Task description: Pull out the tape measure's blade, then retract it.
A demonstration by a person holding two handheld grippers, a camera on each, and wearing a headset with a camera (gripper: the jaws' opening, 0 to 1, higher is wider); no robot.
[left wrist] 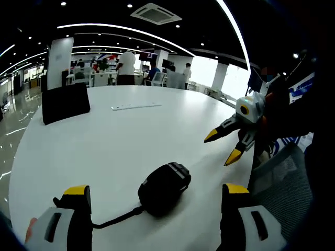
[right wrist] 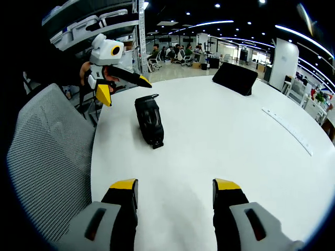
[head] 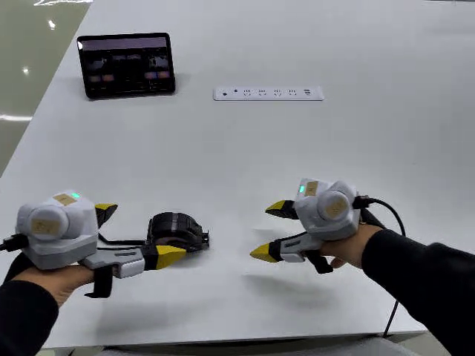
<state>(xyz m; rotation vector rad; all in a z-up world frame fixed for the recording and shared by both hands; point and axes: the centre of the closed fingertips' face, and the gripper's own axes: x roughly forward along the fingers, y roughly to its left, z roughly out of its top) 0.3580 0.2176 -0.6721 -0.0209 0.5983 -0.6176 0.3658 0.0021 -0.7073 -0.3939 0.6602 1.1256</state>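
Head view: one tape measure, two tongs, one perhaps touching

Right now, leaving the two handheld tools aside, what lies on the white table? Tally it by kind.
tape measure: 1
tablet: 1
power strip: 1
Total: 3

Black tape measure lies on white bench, blade retracted, wrist strap trailing from one end.
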